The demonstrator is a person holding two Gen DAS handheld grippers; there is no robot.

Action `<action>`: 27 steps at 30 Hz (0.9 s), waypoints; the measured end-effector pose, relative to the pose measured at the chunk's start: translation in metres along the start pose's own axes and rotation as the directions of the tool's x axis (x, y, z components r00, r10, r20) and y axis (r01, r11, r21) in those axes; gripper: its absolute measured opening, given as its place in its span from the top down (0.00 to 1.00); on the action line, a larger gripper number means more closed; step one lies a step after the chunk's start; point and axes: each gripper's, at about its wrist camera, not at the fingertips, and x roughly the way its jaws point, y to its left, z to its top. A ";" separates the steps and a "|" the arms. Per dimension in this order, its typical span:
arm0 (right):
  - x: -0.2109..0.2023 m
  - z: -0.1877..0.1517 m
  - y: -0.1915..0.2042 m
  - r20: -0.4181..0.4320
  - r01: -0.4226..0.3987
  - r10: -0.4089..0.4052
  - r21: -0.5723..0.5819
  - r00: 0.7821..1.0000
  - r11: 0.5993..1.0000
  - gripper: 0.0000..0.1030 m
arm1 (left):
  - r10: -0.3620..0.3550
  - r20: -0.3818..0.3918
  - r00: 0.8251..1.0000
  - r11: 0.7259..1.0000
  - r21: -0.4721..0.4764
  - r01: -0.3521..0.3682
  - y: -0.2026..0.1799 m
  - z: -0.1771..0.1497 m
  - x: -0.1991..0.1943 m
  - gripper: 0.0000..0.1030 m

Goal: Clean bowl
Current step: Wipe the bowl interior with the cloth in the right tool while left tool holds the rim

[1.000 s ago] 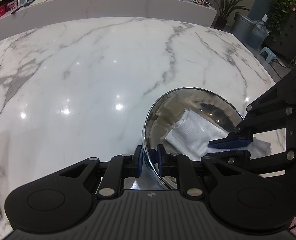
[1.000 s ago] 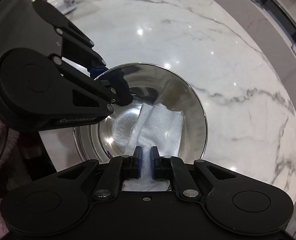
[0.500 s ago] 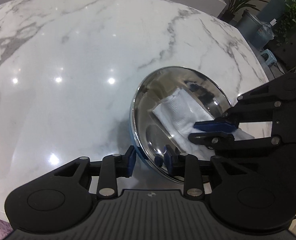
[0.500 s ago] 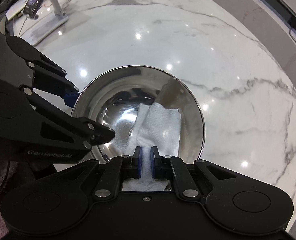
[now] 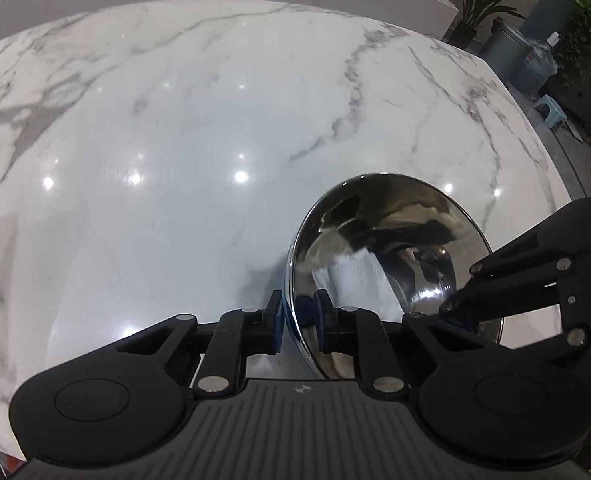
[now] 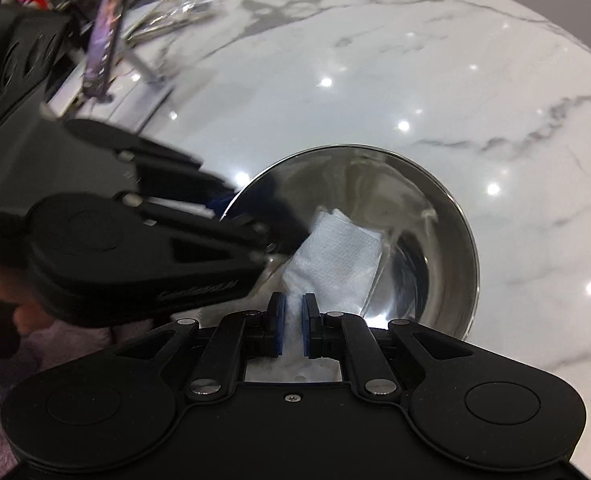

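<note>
White marble table (image 5: pixel 199 128) carries the scene; the rim of a steel bowl (image 5: pixel 407 200) is pinched between the closed blue pads of the left gripper (image 5: pixel 298 326); a folded white cloth (image 6: pixel 335 256) is clamped by the right gripper (image 6: pixel 291 330) and pressed inside the bowl, near its left wall; a phone on a stand (image 6: pixel 105 44) is seen blurred beyond.

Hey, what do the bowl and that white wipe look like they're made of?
Bowl: likely polished stainless steel, mirror-bright, reflecting the grippers. White wipe: probably paper towel, matte with an embossed weave, folded; thin cloth is possible.
</note>
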 end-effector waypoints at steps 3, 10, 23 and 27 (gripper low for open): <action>0.001 0.003 0.005 -0.037 0.038 -0.041 -0.070 0.998 0.997 0.93 | 0.014 0.010 1.000 1.000 0.027 -0.014 -0.003 -0.001 -0.001 0.86; 0.000 0.006 0.027 -0.064 0.233 -0.263 -0.299 0.963 0.925 0.93 | 0.012 0.010 1.000 0.999 0.042 -0.012 -0.003 0.002 0.000 0.86; -0.007 0.003 0.019 -0.026 0.226 -0.238 -0.226 0.971 0.947 0.93 | -0.065 0.018 0.998 0.988 -0.141 0.067 0.008 -0.013 0.008 0.66; -0.012 0.001 0.016 -0.017 0.229 -0.238 -0.219 0.971 0.949 0.93 | -0.071 0.006 0.997 0.985 -0.155 0.071 0.008 -0.012 0.008 0.69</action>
